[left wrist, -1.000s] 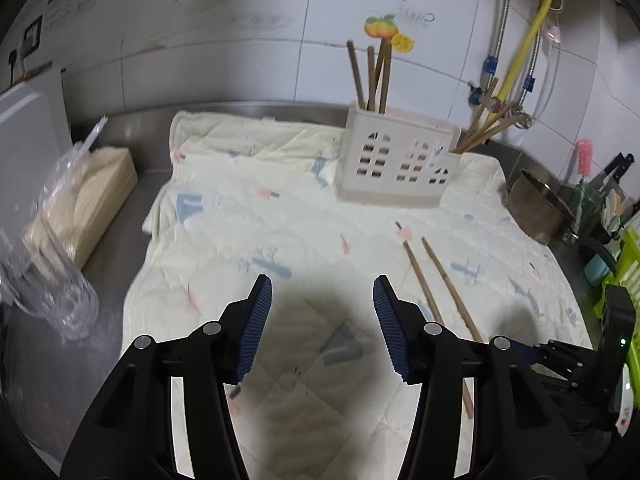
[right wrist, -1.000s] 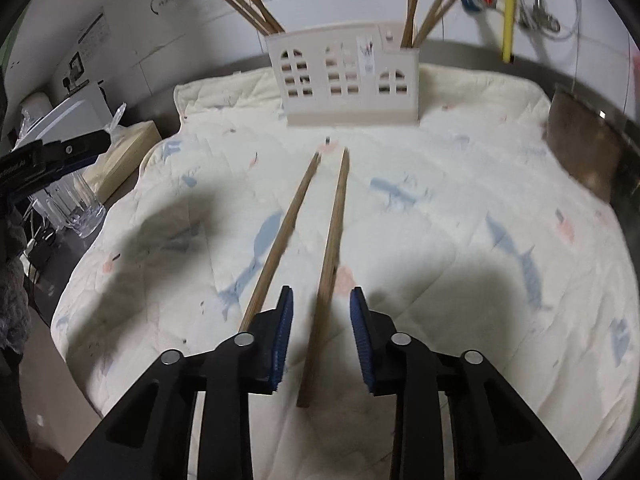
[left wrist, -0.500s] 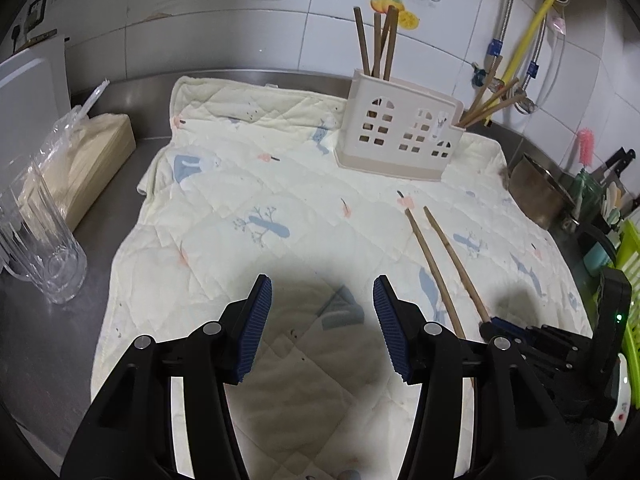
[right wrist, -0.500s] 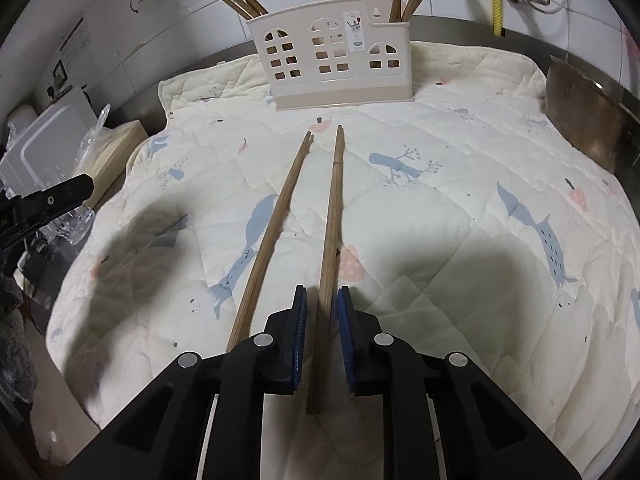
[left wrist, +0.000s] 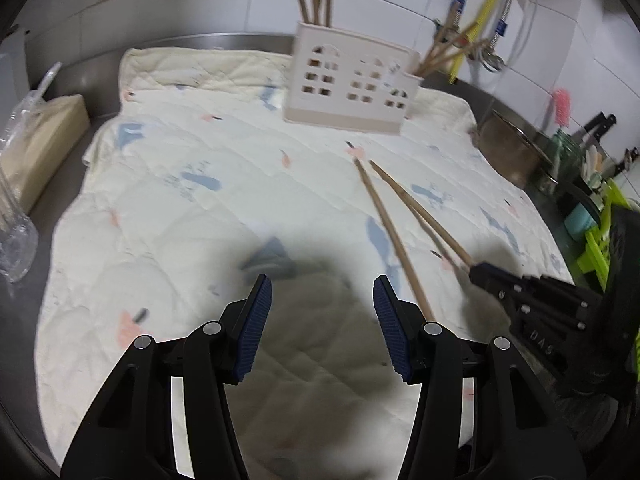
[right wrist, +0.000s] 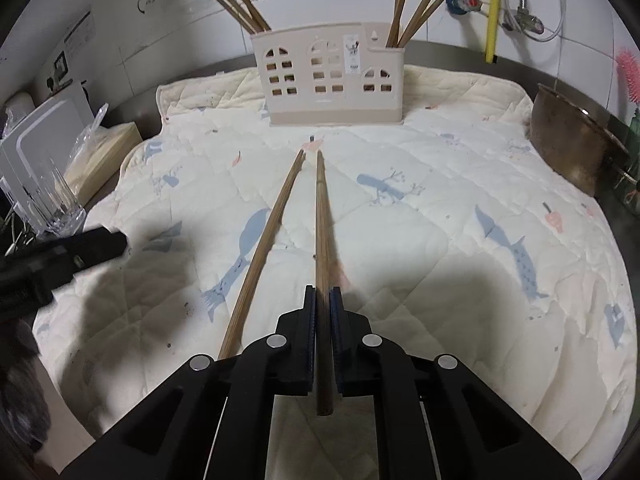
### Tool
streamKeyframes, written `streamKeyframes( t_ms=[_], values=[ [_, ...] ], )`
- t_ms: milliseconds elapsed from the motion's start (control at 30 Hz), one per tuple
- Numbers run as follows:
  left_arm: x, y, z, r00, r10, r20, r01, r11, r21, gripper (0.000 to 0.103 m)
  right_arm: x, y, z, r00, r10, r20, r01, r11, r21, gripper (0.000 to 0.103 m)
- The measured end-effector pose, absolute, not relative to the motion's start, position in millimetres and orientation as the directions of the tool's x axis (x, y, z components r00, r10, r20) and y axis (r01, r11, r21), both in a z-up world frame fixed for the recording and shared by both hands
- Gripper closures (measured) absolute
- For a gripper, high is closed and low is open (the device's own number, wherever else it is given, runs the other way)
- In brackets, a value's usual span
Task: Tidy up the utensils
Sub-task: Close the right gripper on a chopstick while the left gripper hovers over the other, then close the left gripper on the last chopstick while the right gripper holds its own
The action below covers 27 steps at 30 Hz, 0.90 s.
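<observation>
since a second ago the right tongs [right wrist: 323, 300] have gone from narrow to clamped on the near end of the right-hand chopstick [right wrist: 321, 216]. its tip seems to rest on the quilted mat [right wrist: 440, 240], pointing at the chopstick holder [right wrist: 332, 80] by the mat's far edge; whether the shaft is raised i cannot tell. the other chopstick [right wrist: 264, 240] lies loose just beside it, to the left, touching neither pad. the left tongs [left wrist: 322, 320] hang wide apart over the mat's near part, holding nothing.

as for progress, bundles of chopsticks [right wrist: 240, 4] already stand in the holder's left and right compartments, so most of the sorting looks done. what seems left is these two: the gripped one needs carrying to the holder and dropping in, then the loose one after it. a glass tumbler [right wrist: 60, 200] stands off the mat's left edge.
</observation>
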<state>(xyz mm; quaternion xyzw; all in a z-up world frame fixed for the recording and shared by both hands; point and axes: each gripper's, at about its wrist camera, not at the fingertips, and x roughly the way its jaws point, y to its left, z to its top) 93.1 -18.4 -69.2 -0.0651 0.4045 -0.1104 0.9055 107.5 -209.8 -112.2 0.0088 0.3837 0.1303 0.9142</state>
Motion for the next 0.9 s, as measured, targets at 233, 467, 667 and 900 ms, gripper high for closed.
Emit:
streamKeyframes(
  t_ms=[233,467,667,900],
  values=[
    [95,-48,-79,0.602,-0.332,-0.726,0.194,0.943,-0.271,0.052,100,-223,-90,0.714,0.251,-0.653,-0.223,0.966,0.128,0.096],
    [103,-78,-95,0.555,-0.356,-0.752,0.2,0.934,-0.295,0.078,95,-238,-72,0.746,0.252,-0.617,-0.209,0.968,0.143,0.096],
    [110,-89,-105,0.544,-0.331,-0.771,0.182,0.944,-0.276,0.085,94,-247,-75,0.741,0.261,-0.619,-0.204,0.965,0.163,0.096],
    [114,-97,-105,0.551,-0.283,-0.785,0.173,0.959,-0.224,0.088,94,-252,-76,0.745,0.265,-0.613,-0.2,0.964,0.175,0.096]
  ],
)
